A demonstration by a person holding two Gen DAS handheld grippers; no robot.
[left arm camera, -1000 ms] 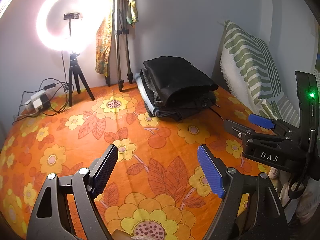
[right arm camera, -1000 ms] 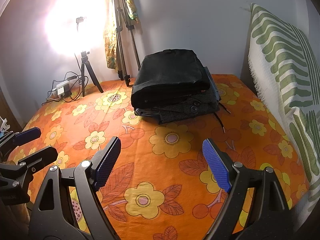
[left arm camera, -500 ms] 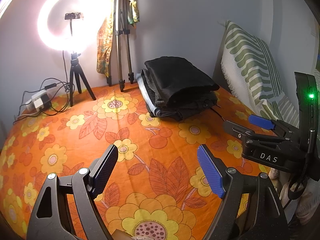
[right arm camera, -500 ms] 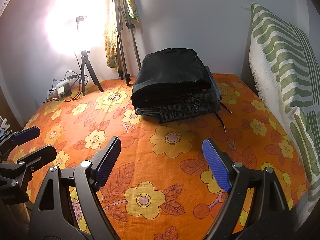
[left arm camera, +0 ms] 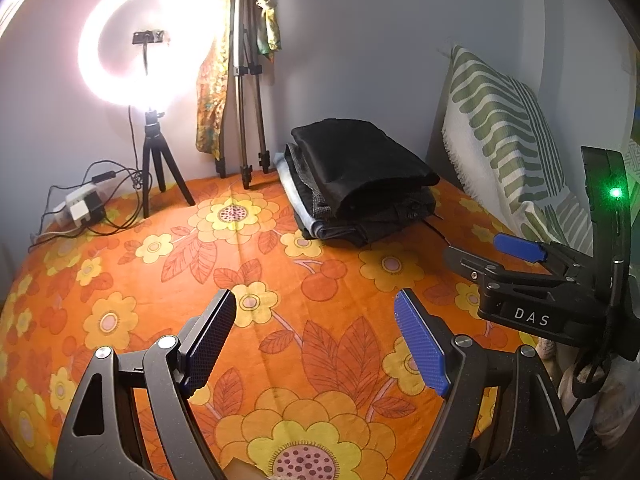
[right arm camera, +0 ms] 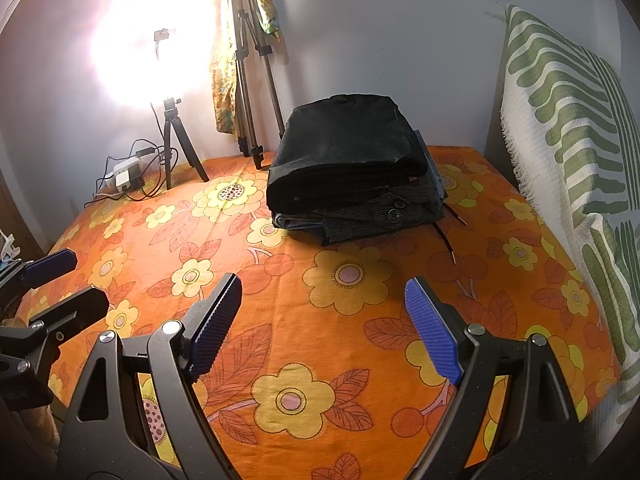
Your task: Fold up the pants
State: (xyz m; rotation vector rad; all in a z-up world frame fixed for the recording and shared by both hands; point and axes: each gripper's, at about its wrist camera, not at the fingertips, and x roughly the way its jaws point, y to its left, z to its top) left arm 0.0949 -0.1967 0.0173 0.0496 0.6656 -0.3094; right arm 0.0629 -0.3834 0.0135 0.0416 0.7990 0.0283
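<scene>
Pants (right arm camera: 348, 148): black pair, folded, topmost on a stack of folded garments at the far side of the orange floral bedspread (right arm camera: 352, 344), near the wall. Landmark for all positions below: this stack.

Left gripper (left arm camera: 316, 336): jaws spread wide, nothing between the pads; hovers over bare bedspread on the near side of the stack, well apart from it. Right gripper (right arm camera: 324, 328): same, jaws spread, empty, near side of the stack, well apart.

Step, as judged: between items. The top pair looks finished and placed; no unfolded pants lie on the bedspread in either view. Either the task is near complete or a fresh pair must come from outside the frame.

Next move calls for: fetching another pair and spreading it flat on the open cloth in front of the stack. Otherwise, nothing.

Counts:
- Grippers: 2.
- Folded garments in stack: at least 3 layers seen (black on top, dark checked with 2 buttons, blue denim at the bottom); exact count cannot be told.
- Drawstring (right arm camera: 444, 236): 1, trailing just right of the stack.
- Ring light (left arm camera: 148, 36): 1, left of the stack.
- Tripods: 2, left of the stack.
- Striped cushion (right arm camera: 568, 128): 1, right of the stack.
</scene>
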